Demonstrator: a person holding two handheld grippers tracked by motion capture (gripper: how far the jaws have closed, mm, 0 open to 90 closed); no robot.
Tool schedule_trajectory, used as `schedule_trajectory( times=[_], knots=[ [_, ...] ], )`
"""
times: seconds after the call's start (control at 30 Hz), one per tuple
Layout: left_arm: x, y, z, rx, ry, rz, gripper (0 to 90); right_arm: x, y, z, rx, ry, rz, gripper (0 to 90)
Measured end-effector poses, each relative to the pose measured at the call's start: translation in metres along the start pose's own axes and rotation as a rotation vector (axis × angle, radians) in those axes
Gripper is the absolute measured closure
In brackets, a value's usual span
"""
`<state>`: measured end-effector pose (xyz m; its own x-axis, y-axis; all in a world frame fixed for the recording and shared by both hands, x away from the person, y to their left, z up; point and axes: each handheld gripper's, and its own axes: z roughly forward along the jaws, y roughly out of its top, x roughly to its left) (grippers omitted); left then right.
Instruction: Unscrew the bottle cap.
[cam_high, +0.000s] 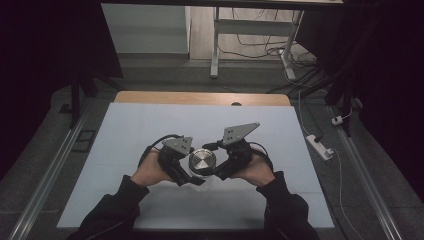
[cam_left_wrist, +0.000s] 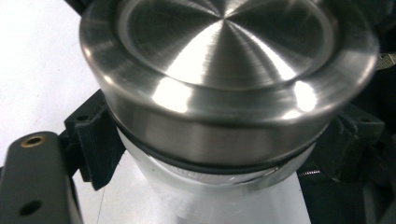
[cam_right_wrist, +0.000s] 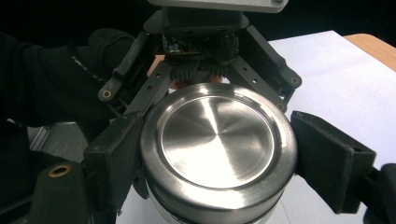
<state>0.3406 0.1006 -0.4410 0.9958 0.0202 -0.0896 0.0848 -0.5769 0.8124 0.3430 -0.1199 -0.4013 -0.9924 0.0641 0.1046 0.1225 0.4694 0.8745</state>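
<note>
High view: a person sits at a table (cam_high: 125, 130) covered w/ a pale sheet, both forearms in dark sleeves coming in from the bottom edge.

Left: the left hand (cam_high: 149, 171) holds the left claw (cam_high: 192, 176), angled inward toward the table's middle. In the left gripper view its two black jaws sit either side of a clear jar body (cam_left_wrist: 201, 196), just under the lid's black seal ring, closed in as far as the jar allows and gripping it.

Centre: a glass jar w/ a brushed steel lid (cam_high: 202, 160) stands between the two claws, near the middle of the table, a bit toward the person. The lid is round, w/ a raised rim and a flat recessed centre; it is on the jar. Whether the jar base rests on the sheet or is lifted slightly is hard to tell, since the claws hide it.

Right: the right hand (cam_high: 256, 172) holds the right claw (cam_high: 210, 167), pointing left at the jar, a grey three-cornered plate (cam_high: 239, 132) on top. In the right gripper view its jaws clamp the lid (cam_right_wrist: 217, 140) from both sides at rim height, pads touching the metal. The left claw's linkage shows just behind the lid there.

Beyond the table: floor w/ cables and a white power strip (cam_high: 320, 146) at far right.
</note>
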Motion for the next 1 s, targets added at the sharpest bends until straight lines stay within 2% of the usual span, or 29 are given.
schedule_trajectory(
  times=[0.13,0.2,0.23,0.27,0.37,0.43,0.5,0.53,0.6,0.73,0.8,0.93,1.0],
  knots=[
    [0.002,-0.001,-0.001,-0.007,0.047,-0.031,15.8,-0.001,0.0,0.001,0.007,-0.045,0.028,17.7],
    [0.003,0.0,-0.001,-0.007,0.079,-0.052,15.8,-0.001,0.002,0.003,0.003,-0.132,0.083,8.9],
    [0.003,0.0,-0.001,-0.007,0.1,-0.067,15.8,-0.001,0.002,0.003,0.003,-0.132,0.083,8.9],
    [0.003,0.001,-0.001,-0.005,0.116,-0.075,15.8,-0.001,0.002,0.003,0.001,-0.161,0.101,8.3],
    [0.003,0.005,0.0,0.009,0.193,-0.113,15.8,0.001,0.004,0.005,-0.019,-0.242,0.145,8.7],
    [0.002,0.007,0.001,0.014,0.221,-0.135,15.8,0.003,0.005,0.007,-0.029,-0.297,0.155,11.1],
    [0.0,0.009,0.002,0.023,0.249,-0.152,15.8,0.004,0.006,0.01,-0.042,-0.329,0.172,15.6],
    [0.0,0.01,0.002,0.027,0.257,-0.159,15.8,0.005,0.005,0.012,-0.045,-0.329,0.173,19.1],
    [0.0,0.01,0.002,0.032,0.263,-0.158,15.8,0.006,0.005,0.013,-0.045,-0.339,0.172,19.5],
    [0.001,0.009,0.001,0.025,0.23,-0.144,15.8,0.005,0.005,0.011,-0.04,-0.311,0.16,19.8],
    [0.001,0.008,0.0,0.025,0.197,-0.128,15.8,0.004,0.005,0.009,-0.031,-0.275,0.134,19.8],
    [0.001,0.006,-0.001,0.02,0.123,-0.081,15.8,0.0,0.002,0.006,-0.038,-0.166,0.115,19.9],
    [0.002,0.004,0.0,0.014,0.095,-0.069,15.8,-0.001,0.002,0.005,-0.035,-0.134,0.101,19.9]
  ],
)
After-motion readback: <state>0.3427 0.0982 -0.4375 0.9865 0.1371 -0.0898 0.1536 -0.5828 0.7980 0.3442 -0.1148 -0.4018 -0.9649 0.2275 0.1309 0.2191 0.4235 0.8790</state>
